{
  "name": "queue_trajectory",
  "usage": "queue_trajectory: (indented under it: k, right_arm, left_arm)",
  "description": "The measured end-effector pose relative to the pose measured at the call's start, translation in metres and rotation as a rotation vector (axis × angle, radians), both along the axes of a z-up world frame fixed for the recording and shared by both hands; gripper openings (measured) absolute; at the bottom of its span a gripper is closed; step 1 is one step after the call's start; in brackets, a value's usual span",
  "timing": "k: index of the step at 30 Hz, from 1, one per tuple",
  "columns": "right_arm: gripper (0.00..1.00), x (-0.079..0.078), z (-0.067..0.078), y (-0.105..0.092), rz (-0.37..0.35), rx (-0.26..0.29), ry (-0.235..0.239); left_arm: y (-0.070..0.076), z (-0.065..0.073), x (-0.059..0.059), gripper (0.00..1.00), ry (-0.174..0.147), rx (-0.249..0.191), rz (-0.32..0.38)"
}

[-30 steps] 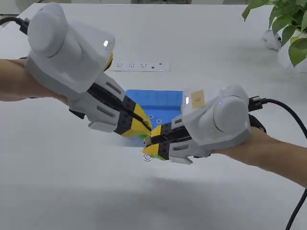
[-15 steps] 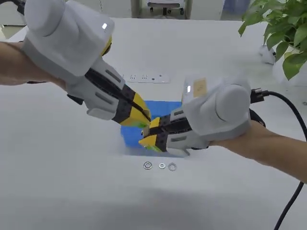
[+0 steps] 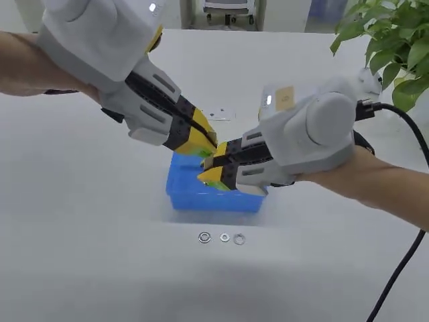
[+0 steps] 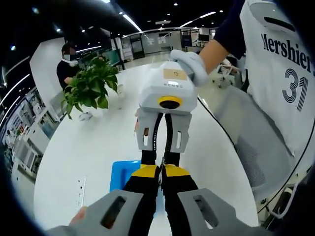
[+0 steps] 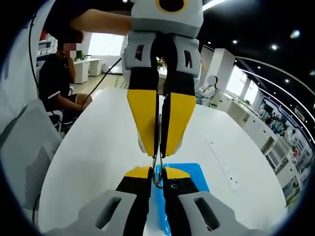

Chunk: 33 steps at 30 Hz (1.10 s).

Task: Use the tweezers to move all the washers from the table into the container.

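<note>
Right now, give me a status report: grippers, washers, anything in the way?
Left gripper and right gripper tip to tip over the blue container, both shut on the tweezers. Three washers on the table in front of it. Nothing blocking them.

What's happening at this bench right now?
A person works two hand-held grippers tip to tip over the blue plastic container. The left gripper grips thin metal tweezers, and the right gripper closes its jaws around their tips. Three small metal washers lie in a row on the white table in front of the container, not yet moved.
</note>
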State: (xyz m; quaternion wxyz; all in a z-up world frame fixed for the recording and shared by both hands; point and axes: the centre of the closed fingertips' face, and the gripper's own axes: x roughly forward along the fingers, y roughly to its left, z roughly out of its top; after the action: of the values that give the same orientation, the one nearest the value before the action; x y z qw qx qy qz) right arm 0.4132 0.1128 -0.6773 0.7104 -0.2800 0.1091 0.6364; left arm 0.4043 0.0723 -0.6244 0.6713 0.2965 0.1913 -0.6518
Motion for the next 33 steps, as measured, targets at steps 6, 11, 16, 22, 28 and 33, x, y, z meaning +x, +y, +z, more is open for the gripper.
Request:
queue_trajectory:
  k: [6,11,16,22,28,33]
  right_arm:
    - [0.1,0.015,-0.005,0.0,-0.008,0.005,-0.01]
    - [0.1,0.032,-0.012,-0.001,-0.016,0.003,-0.012]
    - [0.1,0.044,-0.021,-0.001,-0.019,-0.004,-0.023]
    - [0.1,0.057,-0.038,0.001,-0.028,-0.012,0.004]
    - [0.1,0.063,-0.063,0.003,-0.02,-0.037,0.04]
    - [0.1,0.074,-0.081,0.002,-0.03,-0.05,0.071]
  left_arm:
    - [0.001,-0.005,0.018,0.06,-0.006,0.005,-0.002]
    - [-0.001,-0.01,0.026,0.06,-0.006,0.006,-0.006]
    - [-0.001,-0.02,0.042,0.06,-0.001,0.004,-0.004]
    - [0.002,-0.039,0.058,0.06,0.024,0.002,0.011]
    - [0.002,-0.062,0.064,0.06,0.075,0.016,0.028]
    - [0.001,-0.077,0.072,0.06,0.096,0.019,0.039]
